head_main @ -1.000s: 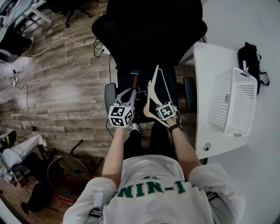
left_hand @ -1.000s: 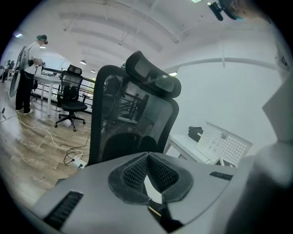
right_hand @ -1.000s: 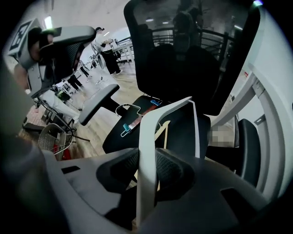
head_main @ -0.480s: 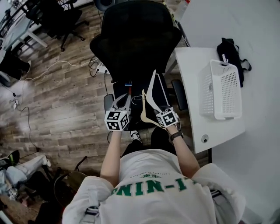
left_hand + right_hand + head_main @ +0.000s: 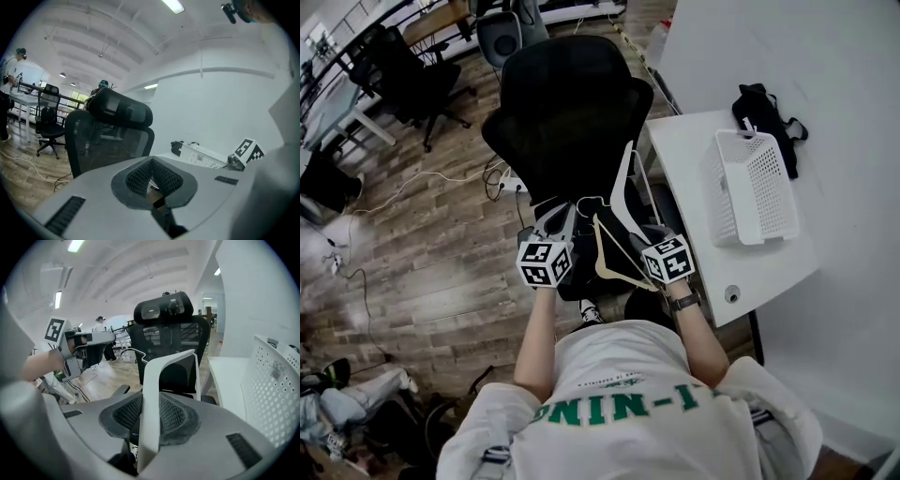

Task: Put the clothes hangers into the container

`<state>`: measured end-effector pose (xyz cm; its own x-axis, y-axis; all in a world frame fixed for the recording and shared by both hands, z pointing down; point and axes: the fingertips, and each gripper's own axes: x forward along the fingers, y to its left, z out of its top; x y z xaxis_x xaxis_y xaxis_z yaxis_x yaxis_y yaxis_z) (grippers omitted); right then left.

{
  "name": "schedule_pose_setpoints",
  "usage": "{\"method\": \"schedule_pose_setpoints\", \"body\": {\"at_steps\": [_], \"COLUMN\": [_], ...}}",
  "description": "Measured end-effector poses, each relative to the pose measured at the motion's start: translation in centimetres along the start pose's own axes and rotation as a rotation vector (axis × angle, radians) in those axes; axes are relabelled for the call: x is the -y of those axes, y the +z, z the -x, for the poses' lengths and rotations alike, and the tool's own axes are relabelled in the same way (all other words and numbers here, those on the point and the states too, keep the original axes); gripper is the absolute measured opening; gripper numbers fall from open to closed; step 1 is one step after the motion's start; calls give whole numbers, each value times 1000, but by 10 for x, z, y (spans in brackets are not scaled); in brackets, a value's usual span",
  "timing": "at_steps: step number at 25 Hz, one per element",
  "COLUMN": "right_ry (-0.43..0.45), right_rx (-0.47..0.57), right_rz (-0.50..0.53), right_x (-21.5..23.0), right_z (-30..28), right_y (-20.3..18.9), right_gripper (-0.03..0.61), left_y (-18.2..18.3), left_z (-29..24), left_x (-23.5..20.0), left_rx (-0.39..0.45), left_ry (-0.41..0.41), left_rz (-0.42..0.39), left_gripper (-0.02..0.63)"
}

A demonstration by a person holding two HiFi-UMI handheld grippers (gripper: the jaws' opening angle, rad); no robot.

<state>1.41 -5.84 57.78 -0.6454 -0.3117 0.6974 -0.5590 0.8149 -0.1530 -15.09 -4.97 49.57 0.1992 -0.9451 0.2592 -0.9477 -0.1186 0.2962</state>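
So the whole thing is hinging on where the basket point(image 5: 727, 192) is sitting relative to the right tongs point(image 5: 151, 417). It's lying off to the right and a bit farther away, up on the white desk point(image 5: 694, 150), well apart from both hands. The right hand is clearly the nearer one, and the left is sitting on the wrong side of the body for this.

The right tongs are clamping one flat white arm of the hanger point(image 5: 623, 185), with the pads pressing on it from both sides. The hanger's long axis is running near to far, sticking out away from the person over the black chair point(image 5: 572, 112). The basket's long side is running roughly the same way (handy, I reckon it's mostly going to need a swing to the right and not much twisting). The basket is looking empty from here.

The left tongs point(image 5: 151, 177) are pinching together at the tips and I'm not seeing anything held in them. They're just pointing across at the chair back.

Compared with a second ago, both hands are coming up higher with the hanger still in the same grip. In the head view the basket is now sitting closer to the right tongs than it was. The hanger isn't over the desk yet, though.
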Motion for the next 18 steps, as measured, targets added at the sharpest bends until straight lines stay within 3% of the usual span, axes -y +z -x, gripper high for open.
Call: {"method": "schedule_pose_setpoints", "body": {"at_steps": [10,18], "right_ry": [-94,-132], "right_rx": [183,276], "right_rz": [14,-50], "right_x": [37,92], "right_z": [90,158], "right_y": [64,89], "right_gripper": [126,126], "left_y": [56,95], "left_z": [-29,-83], "left_x": [55,135], "left_rx": [42,77], "left_ry": [-87,-253], "left_rz": [-92,-153], "left_gripper": [9,9]}}
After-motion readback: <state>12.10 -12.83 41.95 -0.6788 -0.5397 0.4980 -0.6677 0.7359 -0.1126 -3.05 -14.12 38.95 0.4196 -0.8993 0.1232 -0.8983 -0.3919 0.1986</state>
